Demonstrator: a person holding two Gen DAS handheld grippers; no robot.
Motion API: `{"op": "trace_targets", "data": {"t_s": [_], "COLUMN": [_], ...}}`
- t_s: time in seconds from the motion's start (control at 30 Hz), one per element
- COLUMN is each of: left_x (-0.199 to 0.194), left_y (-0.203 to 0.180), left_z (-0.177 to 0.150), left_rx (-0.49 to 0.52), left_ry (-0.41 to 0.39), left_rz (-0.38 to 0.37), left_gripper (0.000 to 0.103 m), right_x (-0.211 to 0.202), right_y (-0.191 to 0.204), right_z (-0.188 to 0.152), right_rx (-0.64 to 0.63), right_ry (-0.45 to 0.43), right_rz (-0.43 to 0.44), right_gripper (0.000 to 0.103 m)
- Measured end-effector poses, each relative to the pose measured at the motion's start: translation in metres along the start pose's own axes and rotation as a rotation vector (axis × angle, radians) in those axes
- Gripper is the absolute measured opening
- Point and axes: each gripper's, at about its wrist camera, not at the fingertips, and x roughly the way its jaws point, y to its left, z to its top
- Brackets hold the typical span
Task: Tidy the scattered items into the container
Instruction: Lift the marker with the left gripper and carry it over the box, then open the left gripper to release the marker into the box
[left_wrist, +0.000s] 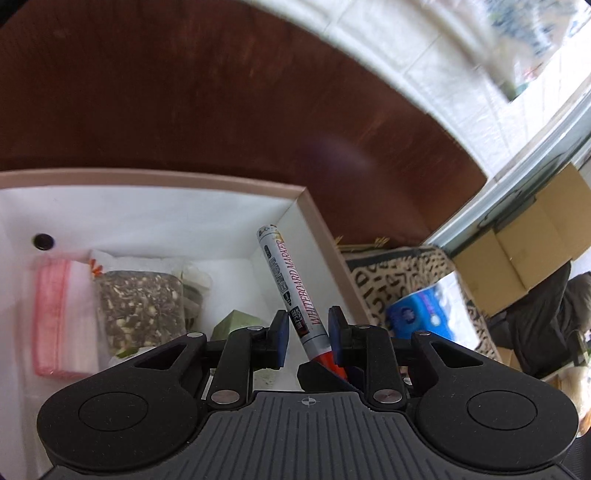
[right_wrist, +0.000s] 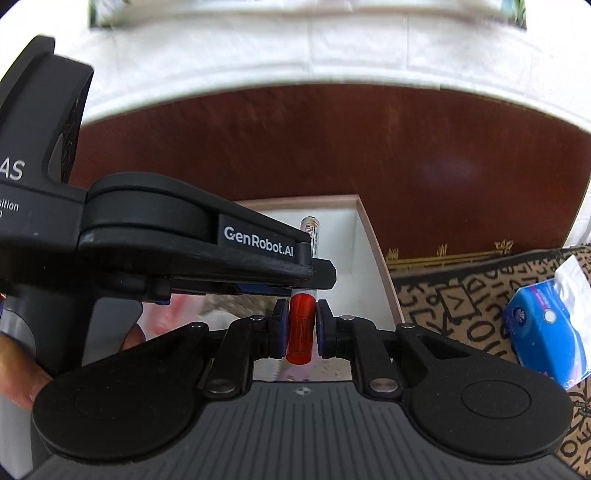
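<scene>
Two tongs (right_wrist: 300, 325) around one marker (left_wrist: 291, 288)

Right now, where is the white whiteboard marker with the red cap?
The white whiteboard marker with the red cap is above the white box's right corner, red cap gripped by the right gripper, barrel between the open left gripper's fingers.

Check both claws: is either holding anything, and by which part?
Right claw grips the whiteboard marker by its red cap end. Left claw is open around the barrel, pads clear of it, over the box.
</scene>
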Motion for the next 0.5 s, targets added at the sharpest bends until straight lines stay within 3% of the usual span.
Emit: {"op": "trace_targets", "data": {"t_s": [0.33, 0.43, 0.47, 0.5], "left_x": [0.027, 0.024, 0.021, 0.018], "left_y": [0.014, 0.015, 0.015, 0.014], "left_z": [0.005, 0.005, 0.006, 0.007], "left_rx": [0.002, -0.015, -0.020, -0.022], "left_ry": [0.025, 0.016, 0.005, -0.007], "left_rz": [0.023, 0.011, 0.012, 0.021], "left_gripper": [0.023, 0.054, 0.064, 0.092], "right_x": [0.040, 0.042, 0.041, 0.039], "right_y": [0.002, 0.002, 0.002, 0.003], "right_z": [-0.001, -0.001, 0.000, 0.000], "right_rx": [-0.017, -0.008, -0.006, -0.010], "right_ry": [0.063, 0.071, 0.060, 0.053], "right_rz": [-0.033, -0.043, -0.053, -0.076], "right_gripper": [0.017, 0.018, 0.025, 0.044]}}
